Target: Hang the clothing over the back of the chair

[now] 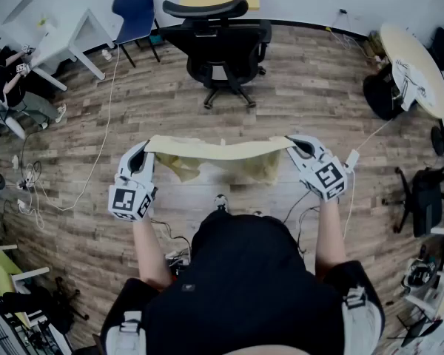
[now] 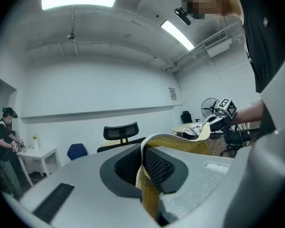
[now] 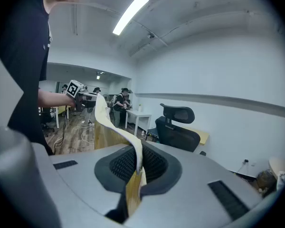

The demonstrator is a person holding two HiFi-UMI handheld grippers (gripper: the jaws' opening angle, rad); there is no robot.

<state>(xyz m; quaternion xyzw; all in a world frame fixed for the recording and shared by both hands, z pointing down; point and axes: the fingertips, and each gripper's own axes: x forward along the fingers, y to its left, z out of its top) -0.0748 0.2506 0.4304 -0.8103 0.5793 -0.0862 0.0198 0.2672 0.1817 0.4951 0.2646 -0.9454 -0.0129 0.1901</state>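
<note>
A pale yellow piece of clothing (image 1: 220,154) is stretched flat between my two grippers at chest height. My left gripper (image 1: 145,152) is shut on its left end, the cloth (image 2: 151,189) pinched between the black pads. My right gripper (image 1: 299,148) is shut on the right end, where the cloth (image 3: 133,186) runs out between the jaws. The black office chair (image 1: 222,39) stands ahead of me on the wood floor, headrest toward me, well beyond the cloth. It also shows as the chair (image 2: 119,136) and the chair (image 3: 178,126) in the gripper views.
A blue chair (image 1: 135,9) and a white table (image 1: 70,39) stand at the back left, a person (image 1: 7,87) sits at far left. A round table (image 1: 413,69) is at the right. Cables (image 1: 96,161) trail across the floor on my left.
</note>
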